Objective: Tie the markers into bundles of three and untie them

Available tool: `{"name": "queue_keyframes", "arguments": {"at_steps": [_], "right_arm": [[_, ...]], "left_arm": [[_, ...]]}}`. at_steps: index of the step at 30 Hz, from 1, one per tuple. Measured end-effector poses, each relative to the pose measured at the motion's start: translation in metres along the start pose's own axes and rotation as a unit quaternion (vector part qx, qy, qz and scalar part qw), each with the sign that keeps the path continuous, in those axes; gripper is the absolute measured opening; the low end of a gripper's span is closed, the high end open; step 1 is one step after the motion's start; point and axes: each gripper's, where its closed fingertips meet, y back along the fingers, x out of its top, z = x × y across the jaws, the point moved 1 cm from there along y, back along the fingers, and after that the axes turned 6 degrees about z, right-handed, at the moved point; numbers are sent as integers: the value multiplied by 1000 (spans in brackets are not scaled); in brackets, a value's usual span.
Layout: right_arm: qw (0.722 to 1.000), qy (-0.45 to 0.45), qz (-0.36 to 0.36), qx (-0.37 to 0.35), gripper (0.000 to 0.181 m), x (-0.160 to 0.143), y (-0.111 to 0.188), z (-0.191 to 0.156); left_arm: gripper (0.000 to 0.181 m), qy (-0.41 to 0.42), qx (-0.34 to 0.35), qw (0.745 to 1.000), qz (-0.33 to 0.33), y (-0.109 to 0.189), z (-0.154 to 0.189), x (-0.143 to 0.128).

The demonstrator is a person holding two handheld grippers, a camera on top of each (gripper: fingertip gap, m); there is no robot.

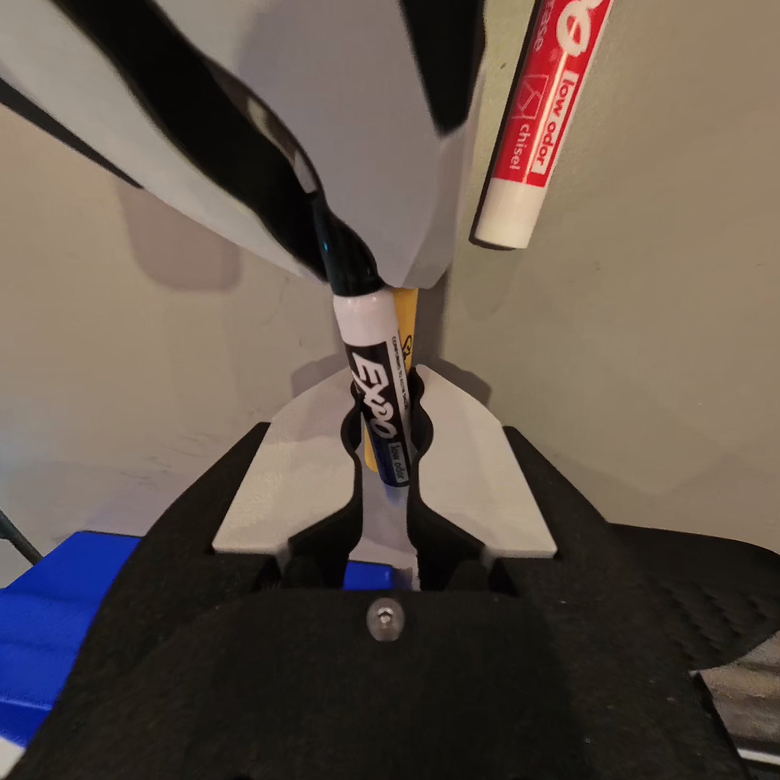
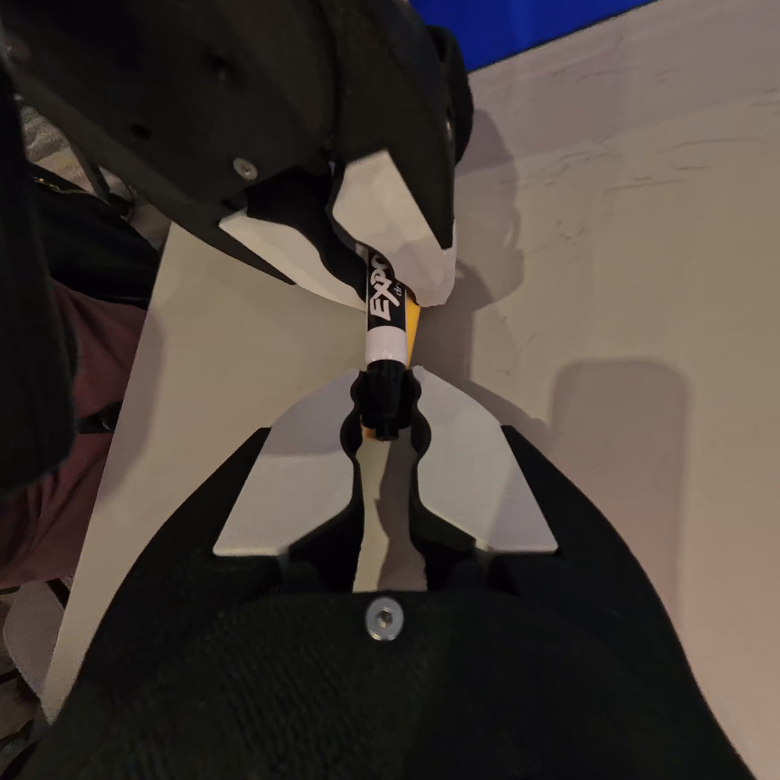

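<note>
Black and white fingers of the left gripper [image 1: 386,405] are clamped on two markers side by side: a black marker [image 1: 373,380] and a yellow marker [image 1: 407,333] just behind it. At the far end of the pair, the right gripper [image 2: 386,401] is closed on the black marker's cap, with the yellow one touching it there too. Both markers are held above the pale table [image 1: 633,337]. Farther off, a red marker [image 1: 536,122] lies on the table, apart from the grippers. Something blue [image 1: 38,624] shows at the table's edge.
</note>
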Motion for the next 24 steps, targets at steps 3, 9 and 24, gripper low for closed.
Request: {"name": "queue_keyframes", "arguments": {"at_steps": [3,9,24], "right_arm": [[999,2,42,4,20,13,8,-1],[990,6,140,-13,54,38,28,5],[974,46,205,-83,46,59,23,14]], "left_arm": [[19,21,-8,999,24,11,-4,2],[19,51,2,997,52,35,-15,0],[20,65,-48,996,-34,39,-15,-20]]}}
